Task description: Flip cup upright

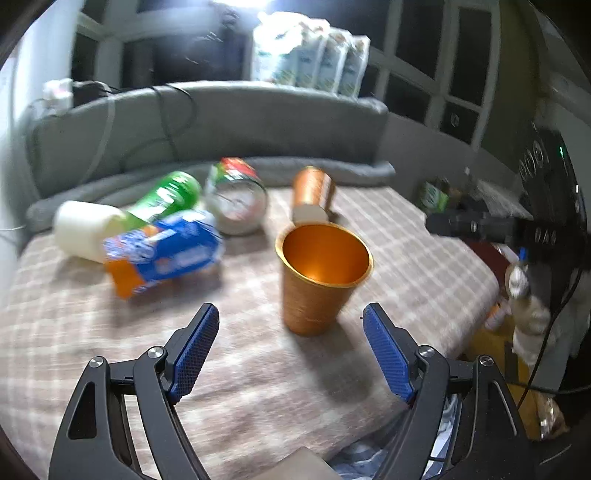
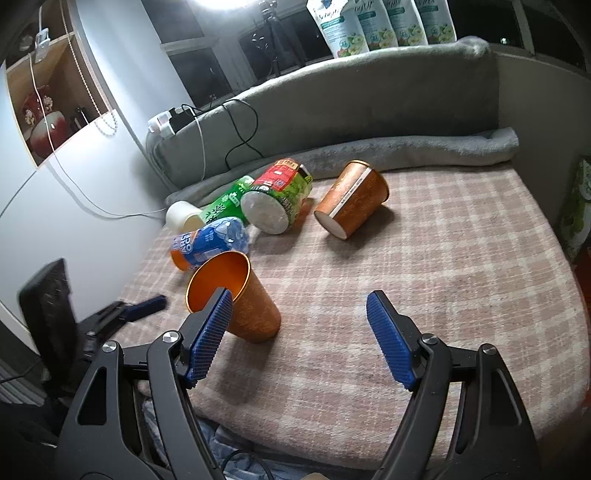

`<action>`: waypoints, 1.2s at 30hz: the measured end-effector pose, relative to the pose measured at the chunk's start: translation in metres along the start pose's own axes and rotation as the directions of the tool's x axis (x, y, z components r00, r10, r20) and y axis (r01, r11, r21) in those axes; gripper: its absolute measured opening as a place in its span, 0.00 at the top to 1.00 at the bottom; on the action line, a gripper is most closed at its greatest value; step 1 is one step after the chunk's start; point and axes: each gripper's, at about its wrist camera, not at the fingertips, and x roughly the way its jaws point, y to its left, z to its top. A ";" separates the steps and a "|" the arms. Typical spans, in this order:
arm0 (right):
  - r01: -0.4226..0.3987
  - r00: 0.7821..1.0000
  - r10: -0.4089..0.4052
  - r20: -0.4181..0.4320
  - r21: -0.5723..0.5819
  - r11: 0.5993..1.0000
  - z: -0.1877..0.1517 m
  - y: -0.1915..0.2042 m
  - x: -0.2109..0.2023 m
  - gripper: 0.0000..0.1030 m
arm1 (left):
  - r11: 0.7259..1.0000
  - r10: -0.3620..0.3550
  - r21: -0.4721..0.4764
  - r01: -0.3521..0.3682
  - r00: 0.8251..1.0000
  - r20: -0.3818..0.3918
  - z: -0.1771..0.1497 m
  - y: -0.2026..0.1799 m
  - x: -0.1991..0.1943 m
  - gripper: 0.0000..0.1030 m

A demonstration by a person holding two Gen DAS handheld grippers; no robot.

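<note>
Cup [image 2: 236,295] upright — rim partly behind right gripper [image 2: 299,314].

A checked blanket [image 2: 424,266] covers the bed. On it lie a toppled paper tub [image 2: 351,199], a red-and-green tub [image 2: 277,199] on its side, a green can [image 2: 225,203], a white cup [image 2: 183,216] and a blue-and-orange packet [image 2: 210,240], clustered together. Pouches [image 2: 384,26] line the grey headboard [image 2: 332,103].

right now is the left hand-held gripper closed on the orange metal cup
No, the left hand-held gripper is open, and the orange metal cup stands free beyond its fingertips.
</note>
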 end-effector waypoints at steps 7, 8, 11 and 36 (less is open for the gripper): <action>0.127 0.989 -0.122 0.084 -0.063 0.990 0.002 0.019 -0.011 0.24 | 0.990 0.135 -0.055 -0.128 0.981 0.138 0.012 0.010 -0.030 0.22; 0.138 0.987 -0.132 0.094 -0.070 0.988 0.003 0.021 -0.012 0.24 | 0.989 0.146 -0.058 -0.139 0.978 0.149 0.013 0.011 -0.032 0.22; 0.179 0.978 -0.168 0.122 -0.087 0.980 0.004 0.030 -0.015 0.24 | 0.986 0.164 -0.074 -0.153 0.970 0.182 0.018 0.012 -0.040 0.22; 0.393 0.868 -0.350 0.352 -0.054 0.918 0.014 0.047 -0.038 0.02 | 0.951 0.302 -0.166 -0.262 0.904 0.302 0.034 0.015 -0.070 0.16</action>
